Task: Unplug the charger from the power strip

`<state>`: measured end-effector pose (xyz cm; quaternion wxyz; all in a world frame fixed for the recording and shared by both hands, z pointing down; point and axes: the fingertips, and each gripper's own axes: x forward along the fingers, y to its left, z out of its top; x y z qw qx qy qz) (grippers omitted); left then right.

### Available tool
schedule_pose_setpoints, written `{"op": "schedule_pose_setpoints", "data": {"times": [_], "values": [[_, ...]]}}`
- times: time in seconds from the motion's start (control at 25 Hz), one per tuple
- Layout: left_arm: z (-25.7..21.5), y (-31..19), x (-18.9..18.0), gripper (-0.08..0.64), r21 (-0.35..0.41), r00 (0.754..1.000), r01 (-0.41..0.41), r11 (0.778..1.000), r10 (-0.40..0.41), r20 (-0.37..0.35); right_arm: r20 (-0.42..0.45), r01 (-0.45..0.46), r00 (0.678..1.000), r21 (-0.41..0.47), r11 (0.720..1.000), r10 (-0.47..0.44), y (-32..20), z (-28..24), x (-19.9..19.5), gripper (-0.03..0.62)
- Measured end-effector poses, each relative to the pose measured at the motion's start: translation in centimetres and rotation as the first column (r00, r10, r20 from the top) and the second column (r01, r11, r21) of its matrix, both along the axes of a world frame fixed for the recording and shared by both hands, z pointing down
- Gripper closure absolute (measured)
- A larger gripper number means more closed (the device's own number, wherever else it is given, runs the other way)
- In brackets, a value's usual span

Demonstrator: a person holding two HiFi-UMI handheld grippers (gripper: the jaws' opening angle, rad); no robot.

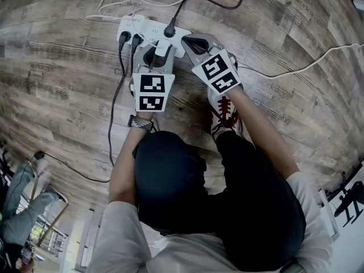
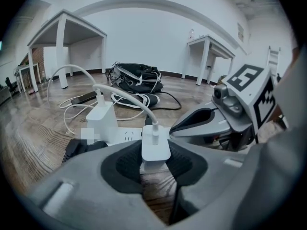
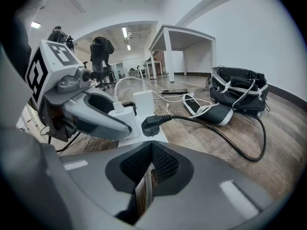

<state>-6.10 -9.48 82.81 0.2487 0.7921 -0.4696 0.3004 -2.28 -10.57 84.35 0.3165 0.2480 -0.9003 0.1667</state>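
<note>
Left gripper view — left gripper (image 2: 155,163) pinched the charger (image 2: 155,140), one of two on the power strip (image 2: 125,136); right gripper (image 3: 151,152) pressed together; floor lettering (image 1: 42,68) unreadable.

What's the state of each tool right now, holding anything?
Left tool: closed on the white charger.
Right tool: closed, nothing between its jaws.
</note>
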Motion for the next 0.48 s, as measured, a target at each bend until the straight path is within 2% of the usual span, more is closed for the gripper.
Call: {"op": "schedule_pose_setpoints", "data": {"times": [0.12,0.2,0.36,0.48], "values": [[0.03,-0.02,-0.2,0.419,-0.034,0.994,0.063,0.997,-0.066,-0.089,0.001,-0.002,1.0,0.0,1.0,0.002,0.02,-0.01,0.02,0.591],[0.04,0.0,-0.28,0.416,-0.039,0.99,0.082,0.996,-0.086,-0.114,0.001,-0.002,1.0,0.0,1.0,0.002,0.03,0.02,0.01,0.591],[0.02,0.15,-0.22,0.419,-0.025,0.995,0.061,0.998,-0.062,-0.079,-0.004,-0.002,1.0,0.002,1.0,0.002,0.08,0.0,0.04,0.591],[-0.1,0.1,-0.1,0.419,-0.001,0.999,0.028,1.0,-0.028,-0.024,-0.004,-0.001,1.0,0.003,1.0,0.001,0.04,-0.04,0.04,0.591]]}}
